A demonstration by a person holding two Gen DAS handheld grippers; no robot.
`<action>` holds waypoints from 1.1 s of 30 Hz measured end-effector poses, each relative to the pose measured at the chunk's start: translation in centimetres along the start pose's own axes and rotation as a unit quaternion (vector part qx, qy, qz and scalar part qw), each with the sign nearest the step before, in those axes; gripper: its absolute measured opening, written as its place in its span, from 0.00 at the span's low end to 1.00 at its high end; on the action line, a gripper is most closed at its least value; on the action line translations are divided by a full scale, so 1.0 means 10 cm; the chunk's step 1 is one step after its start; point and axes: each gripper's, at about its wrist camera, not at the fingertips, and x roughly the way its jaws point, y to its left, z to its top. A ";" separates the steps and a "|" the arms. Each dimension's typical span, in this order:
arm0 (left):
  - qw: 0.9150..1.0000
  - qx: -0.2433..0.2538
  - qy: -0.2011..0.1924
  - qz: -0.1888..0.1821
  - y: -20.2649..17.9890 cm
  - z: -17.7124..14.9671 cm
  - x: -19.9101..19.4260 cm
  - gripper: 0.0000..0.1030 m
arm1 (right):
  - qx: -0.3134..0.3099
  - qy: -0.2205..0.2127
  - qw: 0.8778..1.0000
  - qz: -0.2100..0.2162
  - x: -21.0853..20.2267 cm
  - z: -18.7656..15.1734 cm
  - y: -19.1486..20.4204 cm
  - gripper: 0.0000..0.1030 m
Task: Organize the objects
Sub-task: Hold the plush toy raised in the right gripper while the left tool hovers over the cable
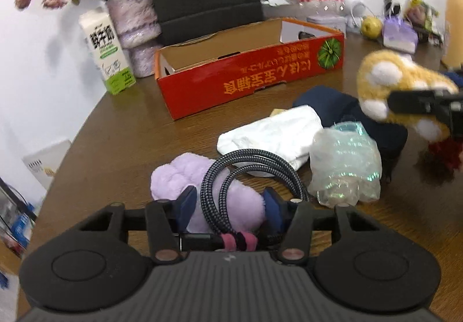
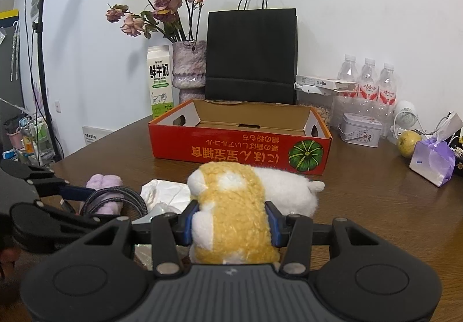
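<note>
My left gripper (image 1: 228, 206) jaws pinch the coiled cable (image 1: 231, 174); my right gripper (image 2: 231, 220) jaws clamp the plush (image 2: 231, 206) above the worktop (image 2: 376, 206).

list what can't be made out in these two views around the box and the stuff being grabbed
- Red box floor: left wrist view, front wall hides it.
- Dark blue item: left wrist view, white cloth and plush toy cover it; identity unclear.
- Coiled cable ends: left wrist view, hidden behind gripper body.
</note>
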 end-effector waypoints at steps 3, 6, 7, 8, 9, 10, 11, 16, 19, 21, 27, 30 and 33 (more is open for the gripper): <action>1.000 -0.004 -0.002 -0.001 0.03 -0.01 -0.02 0.57 | -0.001 -0.002 1.000 0.002 -0.02 0.00 0.02 0.44; 1.000 0.003 -0.011 0.001 0.00 -0.02 -0.07 0.73 | -0.001 -0.002 1.000 0.002 -0.04 -0.01 0.03 0.44; 1.000 0.003 -0.015 0.001 -0.01 -0.02 -0.09 0.78 | -0.001 -0.002 1.000 0.002 -0.04 0.00 0.02 0.44; 1.000 0.003 -0.018 -0.001 -0.01 -0.02 -0.12 0.82 | 0.000 -0.002 1.000 0.001 -0.04 -0.01 0.02 0.45; 1.000 0.003 -0.020 -0.002 -0.01 -0.02 -0.13 0.83 | 0.001 -0.003 1.000 0.001 -0.04 -0.01 0.02 0.45; 1.000 0.003 -0.021 -0.002 -0.02 -0.01 -0.14 0.86 | 0.001 -0.003 1.000 0.001 -0.05 -0.02 0.01 0.45; 1.000 0.004 -0.022 -0.001 -0.04 -0.01 -0.15 0.91 | 0.002 -0.003 1.000 0.002 -0.06 -0.02 0.01 0.45; 1.000 0.011 -0.018 0.009 -0.13 -0.02 -0.15 0.98 | 0.005 -0.004 1.000 0.003 -0.08 -0.03 -0.02 0.45; 1.000 0.010 -0.015 0.014 -0.16 -0.03 -0.14 0.98 | 0.006 -0.005 1.000 0.002 -0.10 -0.04 -0.04 0.45; 1.000 0.011 -0.013 0.023 -0.18 -0.03 -0.13 0.99 | 0.007 -0.006 1.000 0.002 -0.12 -0.05 -0.07 0.45; 0.999 0.015 -0.007 0.039 -0.22 -0.04 -0.11 0.99 | 0.012 -0.007 1.000 0.003 -0.12 -0.07 -0.12 0.45; 0.999 0.016 -0.004 0.044 -0.23 -0.04 -0.10 0.99 | 0.014 -0.007 1.000 0.004 -0.11 -0.08 -0.13 0.45; 0.999 0.017 -0.001 0.048 -0.24 -0.05 -0.07 0.99 | 0.015 -0.007 1.000 0.005 -0.11 -0.09 -0.14 0.45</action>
